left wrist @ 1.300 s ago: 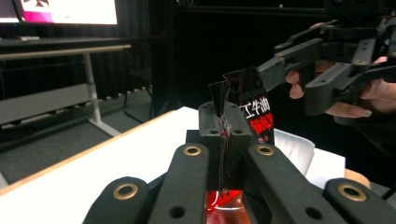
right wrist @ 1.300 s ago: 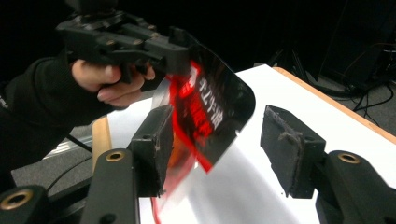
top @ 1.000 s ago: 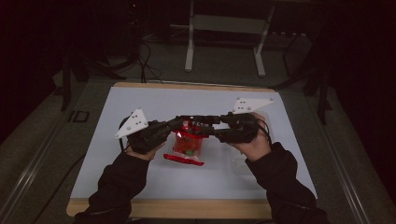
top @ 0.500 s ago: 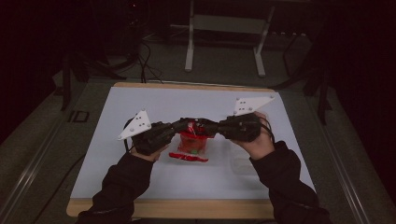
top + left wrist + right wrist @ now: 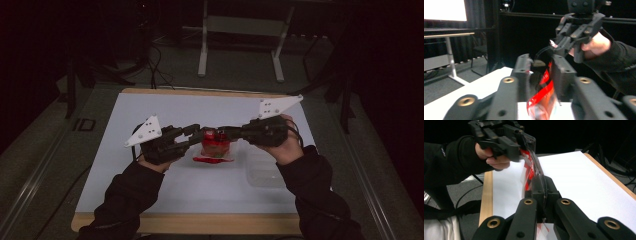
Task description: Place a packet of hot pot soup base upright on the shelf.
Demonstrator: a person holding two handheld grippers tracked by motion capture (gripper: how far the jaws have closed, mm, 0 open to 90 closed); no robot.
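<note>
Two grippers, left gripper (image 5: pixel 199 134) and right gripper (image 5: pixel 223 133), pinch one red packet (image 5: pixel 215 143).

High camera looks down and forward over my desk (image 5: pixel 165 200) from the near side. My left gripper view sits close behind its jaws, facing right; my right gripper view faces left. All three share the red-and-clear packet (image 5: pixel 216 144) mid-desk.

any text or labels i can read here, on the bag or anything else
None can be read.
Bag: its red print carries white marks, seen in the left gripper view, but they are too blurred to make out.
Left gripper and right gripper: no lettering seen on either.
</note>
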